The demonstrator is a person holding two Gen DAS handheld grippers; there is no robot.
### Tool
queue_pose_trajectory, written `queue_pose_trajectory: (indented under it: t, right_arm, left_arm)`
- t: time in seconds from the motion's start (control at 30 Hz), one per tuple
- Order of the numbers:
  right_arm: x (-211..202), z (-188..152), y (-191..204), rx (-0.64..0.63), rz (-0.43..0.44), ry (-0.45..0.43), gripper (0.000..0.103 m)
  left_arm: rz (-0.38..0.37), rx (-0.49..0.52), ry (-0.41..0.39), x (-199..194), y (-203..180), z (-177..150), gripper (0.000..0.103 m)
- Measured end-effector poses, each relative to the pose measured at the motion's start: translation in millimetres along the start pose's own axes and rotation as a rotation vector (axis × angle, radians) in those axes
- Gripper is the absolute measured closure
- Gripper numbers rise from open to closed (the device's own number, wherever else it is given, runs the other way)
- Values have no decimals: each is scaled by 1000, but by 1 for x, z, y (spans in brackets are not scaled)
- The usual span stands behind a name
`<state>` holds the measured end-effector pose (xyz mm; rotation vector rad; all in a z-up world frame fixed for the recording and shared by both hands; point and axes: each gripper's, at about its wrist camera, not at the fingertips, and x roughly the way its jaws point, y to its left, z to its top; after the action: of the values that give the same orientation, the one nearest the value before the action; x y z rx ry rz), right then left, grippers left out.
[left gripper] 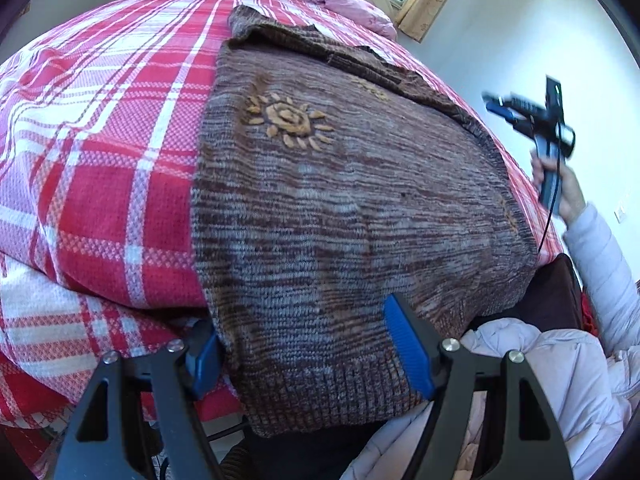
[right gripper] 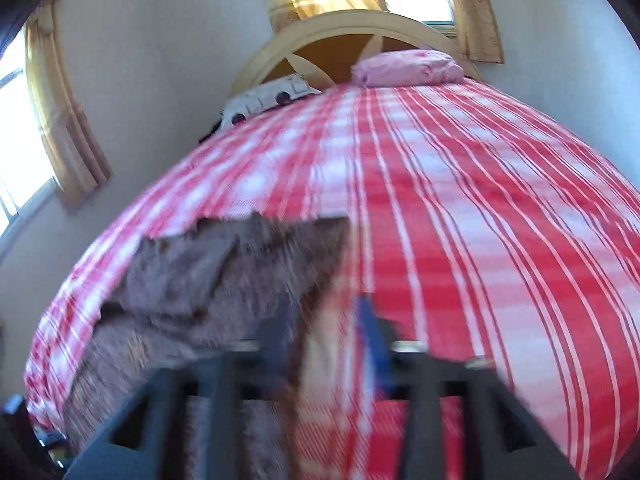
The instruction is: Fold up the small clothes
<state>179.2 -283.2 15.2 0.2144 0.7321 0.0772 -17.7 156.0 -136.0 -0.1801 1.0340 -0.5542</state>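
Straddling the sweater hem, my left tongs stand released; my right tongs hover beyond its far edge, grip unreadable through blur.

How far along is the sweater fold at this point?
Early. Done: the brown sweater lies spread on the plaid bedspread, one far edge turned over. In hand: the open left gripper straddles its ribbed hem; the right gripper is raised, off the cloth. Left: essentially all the folds.

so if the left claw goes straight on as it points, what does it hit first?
The brown sweater: the open left claw already straddles its hem on the plaid bedspread, so it would run into knit fabric right away.
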Motion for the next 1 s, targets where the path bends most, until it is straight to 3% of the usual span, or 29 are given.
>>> queue_pose_trajectory:
  t: [0.17,0.2,0.27,0.3,0.33,0.4,0.67,0.77,0.83,0.9,1.0]
  right_arm:
    - [82,30,21,-88,-111,149,29]
    - [104,31,26,-133,-148,187,35]
    - [134,29,33,-195,-230,270,63]
    - [143,27,33,-181,-231,288,75]
    - [138,25,33,-165,-232,262,85]
    - [129,27,32,-161,-262,209,97]
    - [123,26,-37,156,-290,161,97]
    - [119,24,-60,260,-214,149,99]
    - [97,26,-52,230,-221,91,99]
    - [70,30,-32,137,-168,12,99]
    - [47,22,5,-11,-20,51,99]
  left_arm:
    - [15,7,-10,2,-3,4,27]
    - [17,1,-9,4,-2,5,27]
    - [18,-14,-6,6,1,6,27]
    - [17,-21,-6,6,1,7,27]
    - [16,-26,-7,7,3,8,27]
    - [15,-30,-10,8,2,11,27]
    - [-21,-64,-7,11,12,13,27]
    - [-9,-50,-9,10,11,13,27]
    - [0,-42,-9,11,10,13,27]
    - [2,-42,-9,9,10,11,27]
    - [10,-40,-11,11,7,11,25]
